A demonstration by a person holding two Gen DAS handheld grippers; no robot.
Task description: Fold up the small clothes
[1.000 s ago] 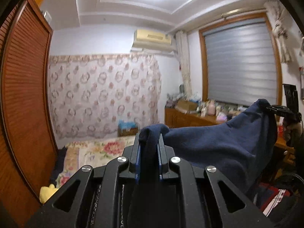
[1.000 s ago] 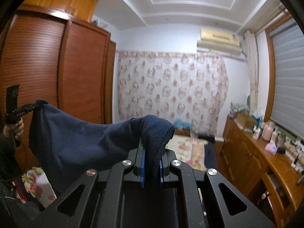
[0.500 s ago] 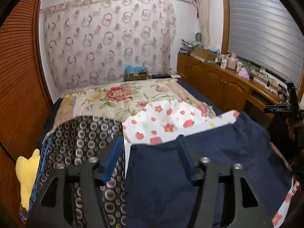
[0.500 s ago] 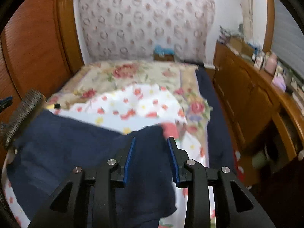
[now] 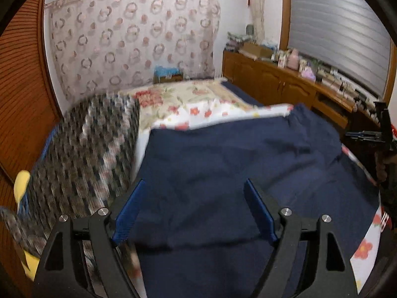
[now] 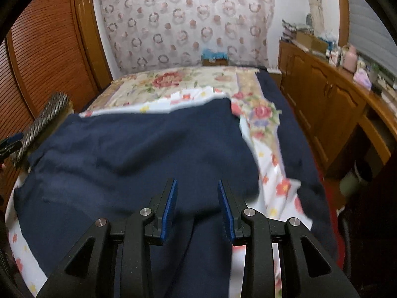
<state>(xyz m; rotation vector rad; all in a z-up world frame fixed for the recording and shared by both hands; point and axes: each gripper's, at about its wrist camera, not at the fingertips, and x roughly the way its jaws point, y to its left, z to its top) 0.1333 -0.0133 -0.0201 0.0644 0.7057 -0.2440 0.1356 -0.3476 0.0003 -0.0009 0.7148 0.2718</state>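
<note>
A navy blue garment point(image 5: 235, 164) lies spread over a white flowered sheet point(image 5: 213, 114) on the bed. My left gripper point(image 5: 193, 183) hovers over its near left part. Its jaws are opening wide, and the cloth lies loose below them, untouched by the blue pads point(image 5: 129, 206). Over the near right part of the garment point(image 6: 139, 149) my right gripper point(image 6: 196, 181) stands open, its pads point(image 6: 168, 203) apart and off the fabric. In the left wrist view the right gripper point(image 5: 382, 134) shows at the far right edge.
A dark patterned cloth point(image 5: 84, 154) and a yellow soft toy point(image 5: 21, 183) lie at the bed's left. Wooden louvred wardrobe doors point(image 6: 49, 49) stand on the left. A low wooden cabinet point(image 6: 330, 104) cluttered with bottles runs along the right. A floral quilt point(image 6: 173, 82) covers the far bed.
Both grippers held the navy garment up in the air, then came down to the bed and opened. The garment now lies spread flat, released by both.
</note>
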